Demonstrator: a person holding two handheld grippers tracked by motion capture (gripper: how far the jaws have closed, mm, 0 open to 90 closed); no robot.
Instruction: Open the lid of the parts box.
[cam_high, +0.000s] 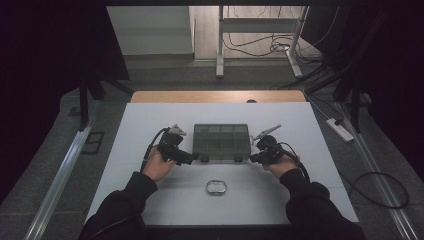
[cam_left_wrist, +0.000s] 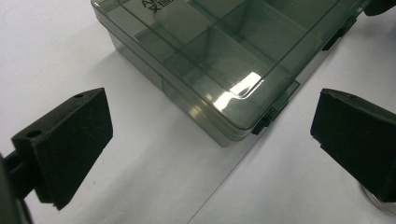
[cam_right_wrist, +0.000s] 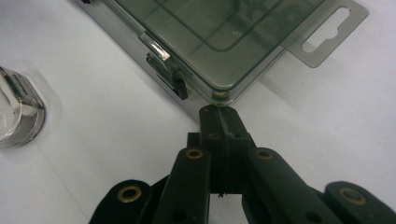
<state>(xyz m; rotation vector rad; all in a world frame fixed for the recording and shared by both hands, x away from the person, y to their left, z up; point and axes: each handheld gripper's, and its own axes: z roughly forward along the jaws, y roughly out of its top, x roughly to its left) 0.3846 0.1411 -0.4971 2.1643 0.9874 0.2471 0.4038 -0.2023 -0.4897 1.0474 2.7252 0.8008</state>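
Both tongs sit at the front of the shut see-through box (cam_high: 221, 141) on the white table (cam_high: 140, 125), left tongs (cam_left_wrist: 210, 140) spread wide, right tongs (cam_right_wrist: 219, 116) pressed together at its corner, so flipping a latch (cam_right_wrist: 175, 86) looks next.

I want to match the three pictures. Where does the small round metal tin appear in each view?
High view: the small round tin lies low in the middle, on the white table in front of the compartment box.
Left gripper view: a sliver of it at the bottom right corner, behind the right jaw.
Right gripper view: at the left edge, partly cut off.
Shared landmark: the box's black front latches.
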